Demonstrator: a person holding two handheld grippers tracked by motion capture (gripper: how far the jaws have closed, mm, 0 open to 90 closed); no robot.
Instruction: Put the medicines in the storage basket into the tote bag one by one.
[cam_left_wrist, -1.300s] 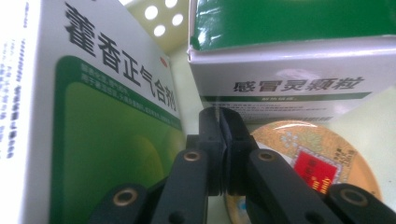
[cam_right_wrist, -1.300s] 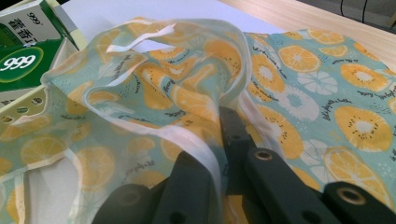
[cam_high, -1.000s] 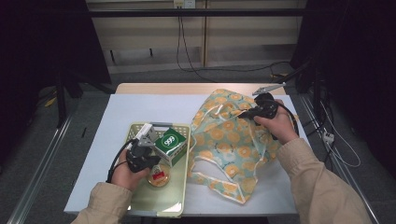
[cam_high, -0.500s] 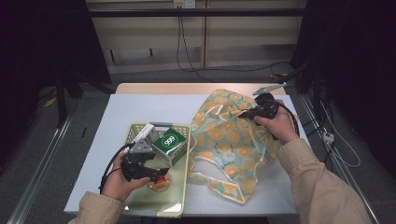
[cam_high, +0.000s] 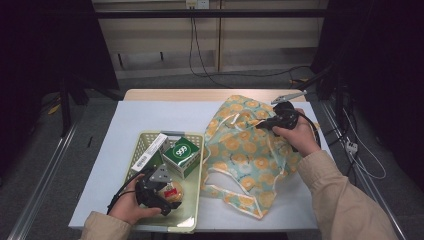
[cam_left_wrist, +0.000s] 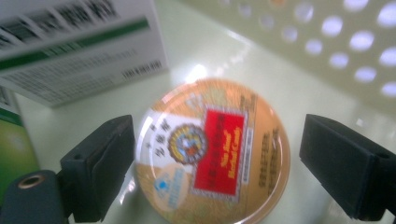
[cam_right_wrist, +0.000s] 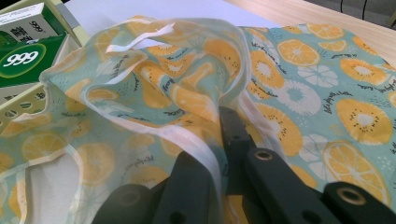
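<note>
So the left gripper (cam_high: 167, 199) was shifted toward the near end of the basket (cam_high: 192, 226) and its jaws had just been spread around the round candy tin (cam_left_wrist: 211, 151), nothing pinched yet. The fruit-print bag (cam_high: 240, 155) rim was kept clamped by the right gripper (cam_high: 260, 125), so pickup looked next.

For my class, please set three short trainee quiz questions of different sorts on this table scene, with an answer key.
1. True or false: the right gripper is shut on the edge of the fruit-print bag.
2. Which thing lies between the left gripper's open jaws? A) green box B) round tin C) bag handle
3. Fill in: the round tin lies in the pale green ___.

Key: 1 true. 2 B; the jaws have just been opening and stand either side of the tin, right pad clear. 3 basket.
</note>
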